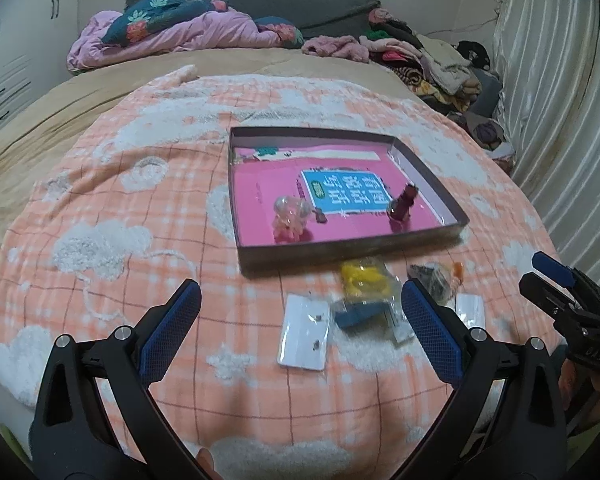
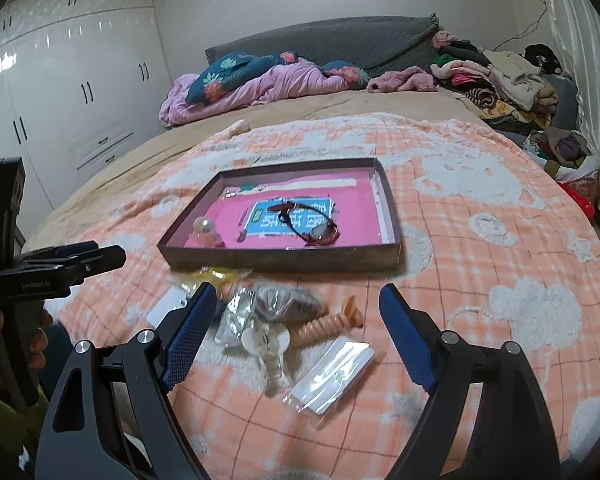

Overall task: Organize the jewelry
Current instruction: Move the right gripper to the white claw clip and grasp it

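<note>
A shallow brown tray [image 1: 340, 250] with a pink lining lies on the bed. It holds a clear pink ornament [image 1: 290, 216] and red-framed glasses [image 2: 312, 220]. In front of the tray lie loose pieces: a white earring card [image 1: 304, 336], a yellow item in a bag [image 1: 364, 278], a dark item in a clear bag [image 2: 288, 302], an orange spiral clip [image 2: 328, 324], a white pearly clip [image 2: 270, 348] and a clear packet [image 2: 332, 376]. My left gripper [image 1: 300, 308] hovers open above the card. My right gripper [image 2: 298, 308] hovers open above the clips. Neither holds anything.
Everything rests on an orange checked blanket [image 2: 480, 260] with white fluffy clouds. Crumpled bedding [image 2: 260, 80] and a pile of clothes [image 2: 512, 80] lie at the head of the bed. White wardrobes [image 2: 60, 100] stand left, a curtain [image 1: 560, 100] right.
</note>
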Demonstrator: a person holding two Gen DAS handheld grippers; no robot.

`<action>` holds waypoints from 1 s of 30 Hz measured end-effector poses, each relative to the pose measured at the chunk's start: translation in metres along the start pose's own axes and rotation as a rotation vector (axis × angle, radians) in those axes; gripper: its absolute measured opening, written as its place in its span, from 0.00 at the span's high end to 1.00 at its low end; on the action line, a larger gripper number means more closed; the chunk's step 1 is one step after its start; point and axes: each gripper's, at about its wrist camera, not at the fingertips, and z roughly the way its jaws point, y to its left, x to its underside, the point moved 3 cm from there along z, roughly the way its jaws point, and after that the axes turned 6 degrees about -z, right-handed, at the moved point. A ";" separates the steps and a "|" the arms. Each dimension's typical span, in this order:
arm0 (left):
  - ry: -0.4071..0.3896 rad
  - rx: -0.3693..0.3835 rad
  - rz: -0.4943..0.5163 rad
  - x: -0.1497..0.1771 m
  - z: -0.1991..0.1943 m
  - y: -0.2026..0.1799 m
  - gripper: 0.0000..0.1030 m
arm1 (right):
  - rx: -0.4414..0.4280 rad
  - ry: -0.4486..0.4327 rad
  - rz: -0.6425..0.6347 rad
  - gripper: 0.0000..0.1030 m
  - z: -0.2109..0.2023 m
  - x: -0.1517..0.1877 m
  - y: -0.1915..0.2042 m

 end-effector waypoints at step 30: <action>0.147 0.117 0.035 0.028 0.046 -0.027 0.20 | -0.129 0.213 -0.059 0.64 0.078 0.052 0.024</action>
